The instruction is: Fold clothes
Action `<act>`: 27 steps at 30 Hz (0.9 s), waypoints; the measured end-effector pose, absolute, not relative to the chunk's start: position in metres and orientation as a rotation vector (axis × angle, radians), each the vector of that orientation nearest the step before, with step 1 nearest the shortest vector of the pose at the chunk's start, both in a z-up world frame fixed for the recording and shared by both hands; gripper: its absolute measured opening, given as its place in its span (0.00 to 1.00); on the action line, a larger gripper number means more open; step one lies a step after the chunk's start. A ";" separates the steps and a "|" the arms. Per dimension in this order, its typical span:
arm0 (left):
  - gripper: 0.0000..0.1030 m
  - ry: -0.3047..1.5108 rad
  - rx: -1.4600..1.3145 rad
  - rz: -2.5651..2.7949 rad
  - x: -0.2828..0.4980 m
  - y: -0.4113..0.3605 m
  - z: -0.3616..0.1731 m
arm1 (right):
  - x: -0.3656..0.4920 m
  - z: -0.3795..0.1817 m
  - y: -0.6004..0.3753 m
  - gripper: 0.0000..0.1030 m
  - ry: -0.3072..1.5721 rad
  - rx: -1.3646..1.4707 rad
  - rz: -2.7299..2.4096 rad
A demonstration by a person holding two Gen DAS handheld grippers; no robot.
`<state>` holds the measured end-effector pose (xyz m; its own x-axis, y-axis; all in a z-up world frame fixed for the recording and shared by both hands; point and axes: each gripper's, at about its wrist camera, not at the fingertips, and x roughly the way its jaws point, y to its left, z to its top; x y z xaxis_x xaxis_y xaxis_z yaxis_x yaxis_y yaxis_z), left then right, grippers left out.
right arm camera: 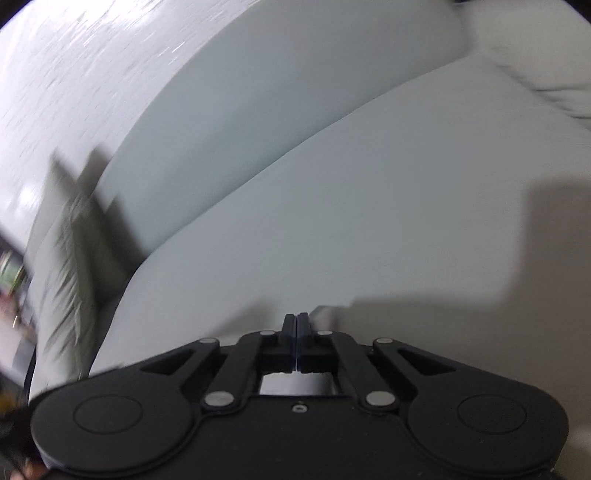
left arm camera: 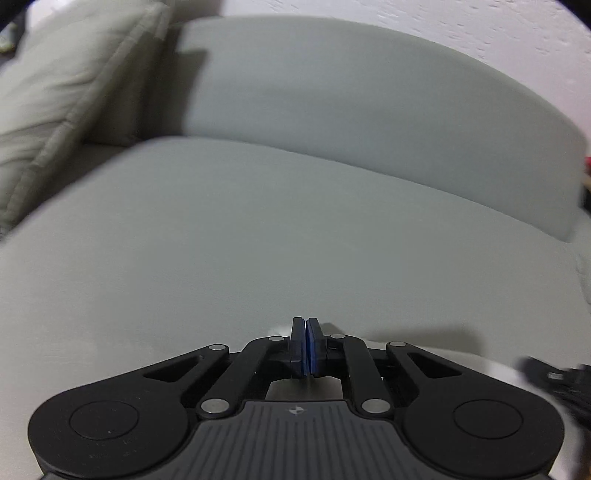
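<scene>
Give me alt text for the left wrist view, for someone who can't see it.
The left tool, jaws shut with a sliver of white cloth peeking beside them, points over a grey sofa seat. Beyond it is the backrest, with a pale cushion at the left and a white wall above.

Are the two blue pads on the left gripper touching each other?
Touching, or nearly. In the left wrist view the left gripper's blue pads meet along a thin seam, with nothing visible between them.
</scene>
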<state>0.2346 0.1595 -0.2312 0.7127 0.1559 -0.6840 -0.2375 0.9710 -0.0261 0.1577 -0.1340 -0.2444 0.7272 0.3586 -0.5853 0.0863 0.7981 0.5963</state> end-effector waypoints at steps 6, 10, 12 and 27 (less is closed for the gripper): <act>0.11 0.729 -0.243 0.396 0.205 0.198 -0.222 | 0.142 -0.238 -0.154 0.00 0.743 0.661 0.036; 0.12 0.724 -0.227 0.355 0.162 0.195 -0.198 | 0.111 -0.218 -0.172 0.11 0.766 0.685 0.067; 0.16 0.716 -0.231 0.307 0.138 0.188 -0.186 | 0.093 -0.206 -0.182 0.20 0.773 0.680 0.091; 0.10 0.798 0.210 0.006 0.051 0.090 -0.204 | 0.016 -0.151 -0.065 0.13 0.839 0.106 0.455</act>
